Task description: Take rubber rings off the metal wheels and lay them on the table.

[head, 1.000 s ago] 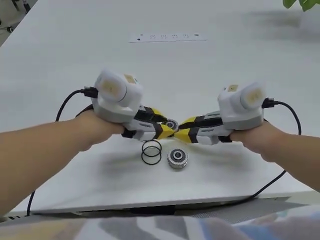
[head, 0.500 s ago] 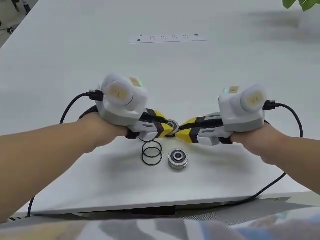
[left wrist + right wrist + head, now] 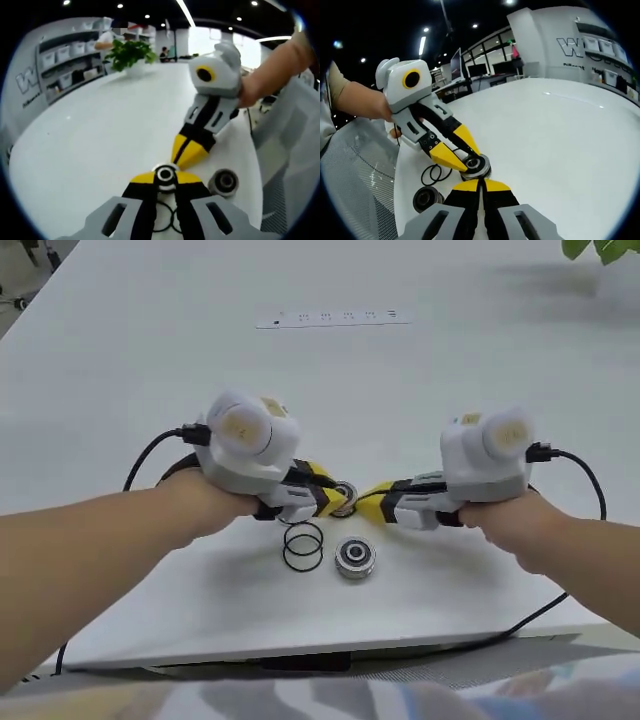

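The left hand-held gripper [image 3: 330, 497] is clamped on a metal wheel [image 3: 476, 167], held between its yellow tips just above the bench [image 3: 200, 360]. The right hand-held gripper [image 3: 481, 186] faces it tip to tip. Its jaws are drawn together to a point that meets the near rim of that wheel, and I cannot tell whether any rubber is pinched between them.

Two rubber rings [image 3: 303, 545] lie overlapping on the bench, just below the left hand-held gripper's tips. A second wheel [image 3: 355, 555] sits beside them under the gap between the two tools, and it looks bare.

The task seems well under way: two rings are off and laid down. What is left appears to be stripping the held wheel, whose edge looks dark, though whether a ring is seated there is too small to confirm.
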A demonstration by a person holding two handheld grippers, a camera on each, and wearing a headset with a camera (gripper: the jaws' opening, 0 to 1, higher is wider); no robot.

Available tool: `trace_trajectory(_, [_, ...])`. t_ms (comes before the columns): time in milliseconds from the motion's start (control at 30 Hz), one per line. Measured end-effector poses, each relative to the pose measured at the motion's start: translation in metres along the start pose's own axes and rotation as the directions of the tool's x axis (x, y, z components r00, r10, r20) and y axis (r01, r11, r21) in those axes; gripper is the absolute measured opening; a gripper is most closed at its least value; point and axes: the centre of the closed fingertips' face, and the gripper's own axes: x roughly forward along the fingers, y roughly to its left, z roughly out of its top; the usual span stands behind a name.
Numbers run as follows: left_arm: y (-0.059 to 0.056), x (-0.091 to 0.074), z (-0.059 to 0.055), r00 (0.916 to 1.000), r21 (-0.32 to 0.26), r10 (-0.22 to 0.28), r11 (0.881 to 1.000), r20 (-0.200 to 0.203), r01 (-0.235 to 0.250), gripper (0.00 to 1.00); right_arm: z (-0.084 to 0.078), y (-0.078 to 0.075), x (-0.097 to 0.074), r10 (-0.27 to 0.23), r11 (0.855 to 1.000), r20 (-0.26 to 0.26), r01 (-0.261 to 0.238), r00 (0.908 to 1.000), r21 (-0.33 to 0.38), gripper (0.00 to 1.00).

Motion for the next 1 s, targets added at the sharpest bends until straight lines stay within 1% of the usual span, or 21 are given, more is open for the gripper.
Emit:
trace_trajectory(100, [0.000,0.000,0.000,1.0000,0.004,0.008,1.000,-0.005,-0.008,0.13,0.000,-0.001,-0.001,0.000,0.998,0.014,-0.001,0.9999,0.061,0.00])
trace_trajectory(167, [0.001,0.000,-0.001,0.9999,0.008,0.010,1.000,-0.006,-0.009,0.13,-0.001,-0.002,-0.002,0.000,0.994,0.029,-0.003,0.9996,0.109,0.00])
trace_trajectory(267, [0.002,0.000,-0.001,0.9999,0.007,0.012,1.000,-0.006,-0.012,0.13,-0.001,0.002,-0.004,0.004,0.988,0.044,-0.011,0.9990,0.155,0.00])
trace_trajectory(500, [0.003,0.001,-0.001,0.9999,0.010,0.012,1.000,-0.006,-0.012,0.13,0.003,0.008,-0.008,0.011,0.978,0.073,-0.026,0.9973,0.206,0.00])
trace_trajectory(633, [0.003,0.002,-0.001,0.9999,0.012,0.010,1.000,-0.006,-0.010,0.13,0.004,0.010,-0.009,0.017,0.977,0.073,-0.032,0.9972,0.213,0.00])
trace_trajectory(833, [0.003,0.002,-0.001,1.0000,0.011,0.007,1.000,-0.007,-0.007,0.12,0.005,0.008,-0.010,0.013,0.964,0.089,-0.036,0.9959,0.262,0.00])
trace_trajectory(900, [0.002,0.002,-0.001,0.9999,0.011,0.008,1.000,-0.007,-0.008,0.12,0.006,0.007,-0.010,0.009,0.963,0.092,-0.034,0.9957,0.269,0.00])
trace_trajectory(933, [0.001,0.002,-0.001,0.9999,0.011,0.007,1.000,-0.008,-0.007,0.12,0.007,0.006,-0.010,0.003,0.960,0.098,-0.030,0.9952,0.280,0.00])
trace_trajectory(967, [0.000,0.002,-0.001,1.0000,0.014,0.003,1.000,-0.008,-0.003,0.12,0.019,0.003,-0.011,-0.008,0.948,0.158,-0.042,0.9875,0.316,0.00])
trace_trajectory(1000, [0.000,0.002,-0.001,0.9999,0.016,0.007,1.000,-0.010,-0.007,0.12,0.013,0.001,-0.012,-0.001,0.948,0.113,-0.035,0.9936,0.317,0.00])
